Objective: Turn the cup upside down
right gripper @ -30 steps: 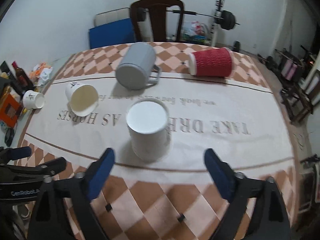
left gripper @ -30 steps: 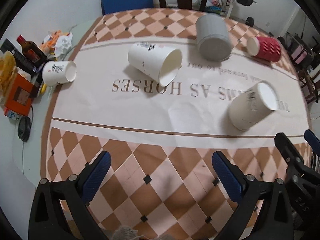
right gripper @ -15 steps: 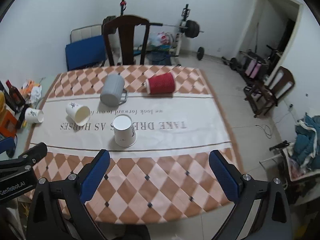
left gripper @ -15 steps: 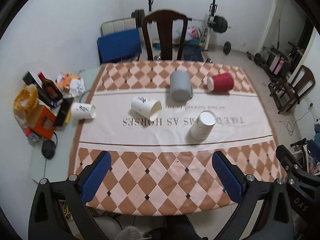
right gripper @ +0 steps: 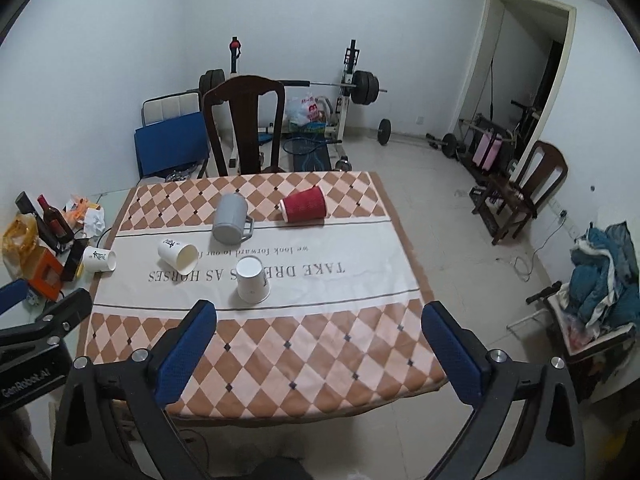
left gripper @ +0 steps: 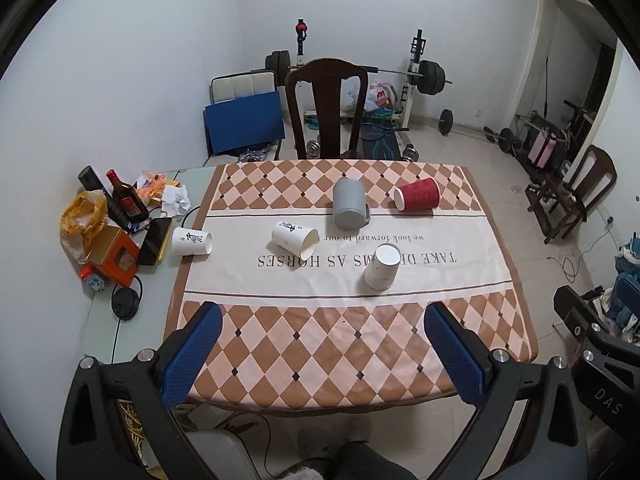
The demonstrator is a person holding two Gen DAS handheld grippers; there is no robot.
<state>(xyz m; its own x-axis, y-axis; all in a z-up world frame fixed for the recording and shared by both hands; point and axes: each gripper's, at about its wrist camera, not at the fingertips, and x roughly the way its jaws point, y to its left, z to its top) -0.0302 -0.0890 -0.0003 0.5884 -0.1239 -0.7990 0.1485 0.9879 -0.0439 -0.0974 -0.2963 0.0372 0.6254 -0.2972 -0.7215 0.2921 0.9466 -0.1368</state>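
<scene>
The left tool (left gripper: 322, 340) was held spread wide and empty at the bottom of the left wrist view, above the near edge of the bench (left gripper: 344, 344). The right tool (right gripper: 319, 338) was likewise held wide with nothing between its blue pads (right gripper: 188, 352), well back from the cups. A white paper cup (left gripper: 382, 267) was seen standing upside down, base uppermost, near the centre of the frame on the cloth's white lettered band. A second white cup (left gripper: 295, 238) lay on its side to its left, and a third (left gripper: 191, 241) lay at the cloth's left edge. Farther up the frame, a grey mug (left gripper: 349, 209) and a red ribbed cup (left gripper: 417, 199) were found lying on their sides, near each other but apart.
</scene>
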